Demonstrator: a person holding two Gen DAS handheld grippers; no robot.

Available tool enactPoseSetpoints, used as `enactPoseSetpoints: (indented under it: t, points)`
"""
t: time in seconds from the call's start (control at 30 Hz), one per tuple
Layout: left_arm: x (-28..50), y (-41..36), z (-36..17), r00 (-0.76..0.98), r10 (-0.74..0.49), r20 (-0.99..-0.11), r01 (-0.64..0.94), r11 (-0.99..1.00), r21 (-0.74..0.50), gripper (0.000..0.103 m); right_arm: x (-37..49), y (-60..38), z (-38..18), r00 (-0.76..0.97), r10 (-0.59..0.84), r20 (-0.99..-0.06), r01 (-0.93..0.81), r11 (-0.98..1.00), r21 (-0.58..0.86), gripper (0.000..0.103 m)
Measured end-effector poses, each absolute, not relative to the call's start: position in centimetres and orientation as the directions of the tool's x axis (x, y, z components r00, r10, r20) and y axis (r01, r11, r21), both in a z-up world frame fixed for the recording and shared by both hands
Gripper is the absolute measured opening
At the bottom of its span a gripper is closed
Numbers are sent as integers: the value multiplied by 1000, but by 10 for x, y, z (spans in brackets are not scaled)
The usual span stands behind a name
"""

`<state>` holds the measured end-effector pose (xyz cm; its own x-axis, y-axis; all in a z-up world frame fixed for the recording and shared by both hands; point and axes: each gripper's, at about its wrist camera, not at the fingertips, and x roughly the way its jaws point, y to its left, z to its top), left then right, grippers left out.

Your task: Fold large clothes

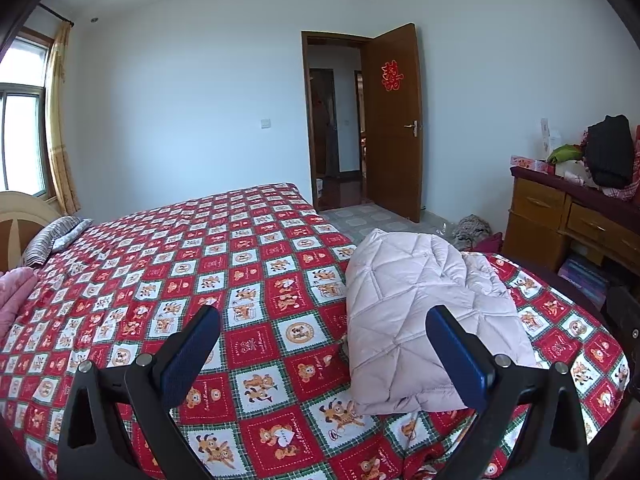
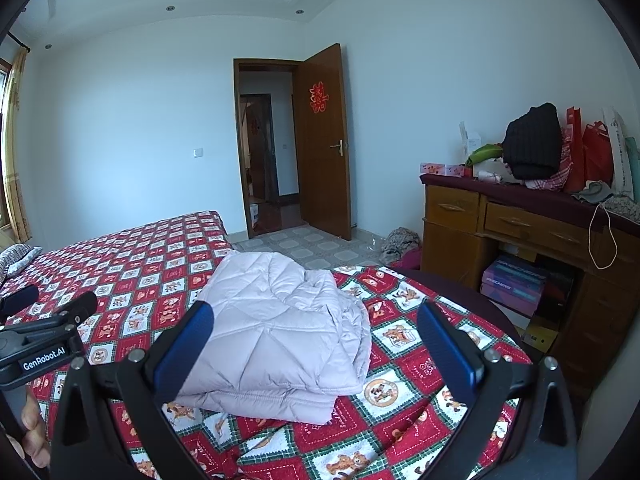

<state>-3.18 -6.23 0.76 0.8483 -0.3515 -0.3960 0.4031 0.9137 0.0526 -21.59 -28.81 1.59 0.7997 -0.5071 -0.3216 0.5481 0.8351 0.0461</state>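
Note:
A pale pink quilted down jacket (image 1: 416,320) lies folded into a compact bundle on the bed's red patterned cover (image 1: 240,280); it also shows in the right wrist view (image 2: 280,332). My left gripper (image 1: 324,320) is open and empty, held above the bed to the left of the jacket, its right finger over the jacket's near part. My right gripper (image 2: 314,318) is open and empty, held above the jacket's near edge. The left gripper also shows at the left edge of the right wrist view (image 2: 56,300).
A wooden dresser (image 2: 520,232) piled with bags and clothes stands right of the bed. An open wooden door (image 2: 324,140) is at the back. A pink cloth (image 1: 16,296) and a striped pillow (image 1: 52,236) lie at the bed's left end.

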Motion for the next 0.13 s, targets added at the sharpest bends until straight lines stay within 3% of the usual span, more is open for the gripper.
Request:
enactPoseSetpoints:
  t: [0.13]
  points:
    - [-27,-62,6,844,-343,-411,397,916,51,102,-213,-289,14,797,-505,-331,548,835,46,103]
